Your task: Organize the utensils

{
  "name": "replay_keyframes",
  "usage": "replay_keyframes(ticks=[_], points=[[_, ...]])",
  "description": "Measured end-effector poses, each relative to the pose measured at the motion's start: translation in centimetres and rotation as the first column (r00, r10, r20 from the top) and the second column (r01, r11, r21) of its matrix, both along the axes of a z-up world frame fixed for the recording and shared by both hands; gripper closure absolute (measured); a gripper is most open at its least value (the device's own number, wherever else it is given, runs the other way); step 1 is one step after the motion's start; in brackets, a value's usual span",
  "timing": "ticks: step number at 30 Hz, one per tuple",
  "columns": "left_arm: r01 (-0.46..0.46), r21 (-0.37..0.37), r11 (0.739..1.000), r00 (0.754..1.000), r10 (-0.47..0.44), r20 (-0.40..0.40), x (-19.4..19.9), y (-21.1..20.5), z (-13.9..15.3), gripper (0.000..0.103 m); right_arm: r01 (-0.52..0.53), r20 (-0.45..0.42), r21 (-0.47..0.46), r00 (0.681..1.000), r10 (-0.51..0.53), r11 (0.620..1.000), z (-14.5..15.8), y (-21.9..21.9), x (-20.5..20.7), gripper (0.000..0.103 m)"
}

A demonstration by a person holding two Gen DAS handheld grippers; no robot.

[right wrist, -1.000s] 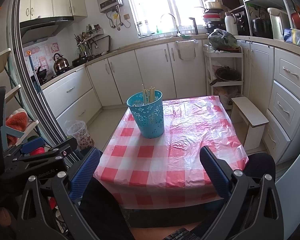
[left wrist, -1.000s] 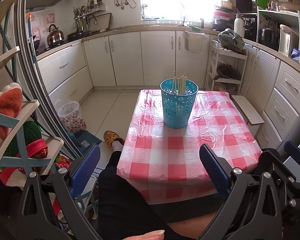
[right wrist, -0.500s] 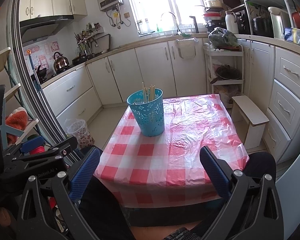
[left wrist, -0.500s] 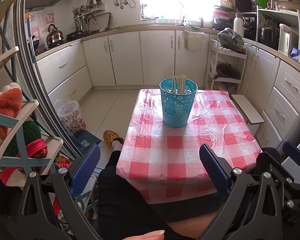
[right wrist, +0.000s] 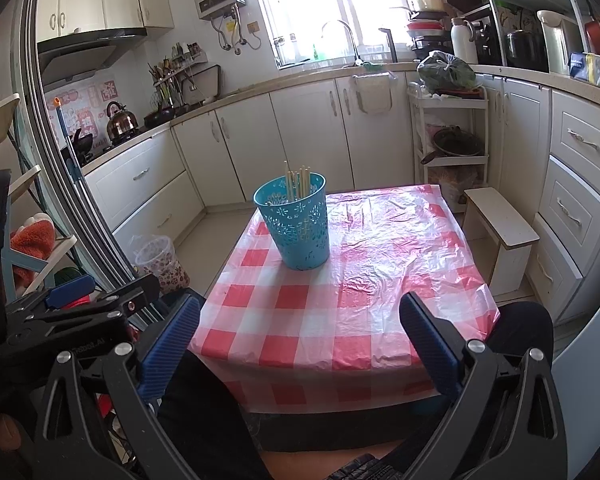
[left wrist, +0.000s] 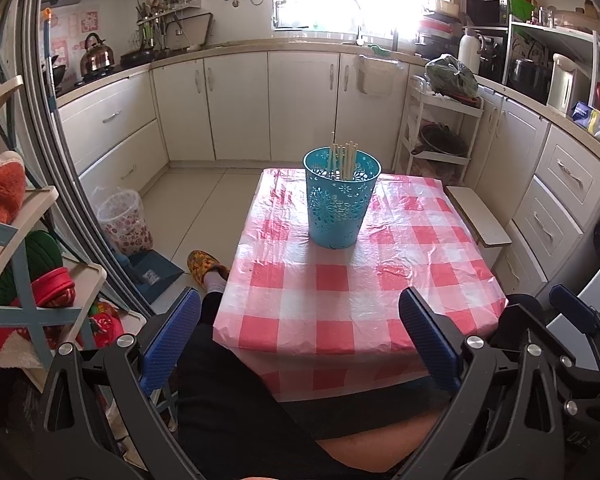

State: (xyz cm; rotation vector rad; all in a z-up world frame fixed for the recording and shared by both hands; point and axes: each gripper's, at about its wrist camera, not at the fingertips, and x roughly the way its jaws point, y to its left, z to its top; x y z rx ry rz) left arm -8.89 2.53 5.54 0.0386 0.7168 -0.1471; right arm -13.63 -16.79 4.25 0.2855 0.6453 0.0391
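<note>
A blue perforated holder (left wrist: 340,200) stands upright on the red-and-white checked table (left wrist: 340,304), toward its far side. Several pale wooden chopsticks (left wrist: 342,158) stand in it. The holder also shows in the right wrist view (right wrist: 298,222), with the chopsticks (right wrist: 298,178) inside. My left gripper (left wrist: 300,334) is open and empty, held back over my lap in front of the table's near edge. My right gripper (right wrist: 300,336) is open and empty, also short of the near edge. The left gripper's body (right wrist: 80,312) shows at the left of the right wrist view.
A small white stool (right wrist: 500,232) stands to the right of the table. A patterned waste bin (left wrist: 122,220) sits on the floor at the left. A shelf rack (left wrist: 24,264) with soft items is close on my left. White kitchen cabinets (left wrist: 268,104) line the walls.
Both views have shifted only slightly; the holder sits a touch lower in the right wrist frame. Both grippers stay open and empty.
</note>
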Motion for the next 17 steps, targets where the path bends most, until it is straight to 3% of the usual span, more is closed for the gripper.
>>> replay_keyframes(ticks=[6,17], points=[[-0.042,0.056,0.998,0.997,0.038,0.069,-0.7,-0.5,0.5,0.008,0.010,-0.005,0.007,1.000,-0.010,1.000,-0.2,-0.4,0.1,0.007],[-0.016,0.083,0.996,1.000,0.014,0.017,0.4,-1.4,-0.2,0.008,0.037,-0.046,0.026,0.998,-0.036,0.999,-0.8,-2.1,1.6,0.007]])
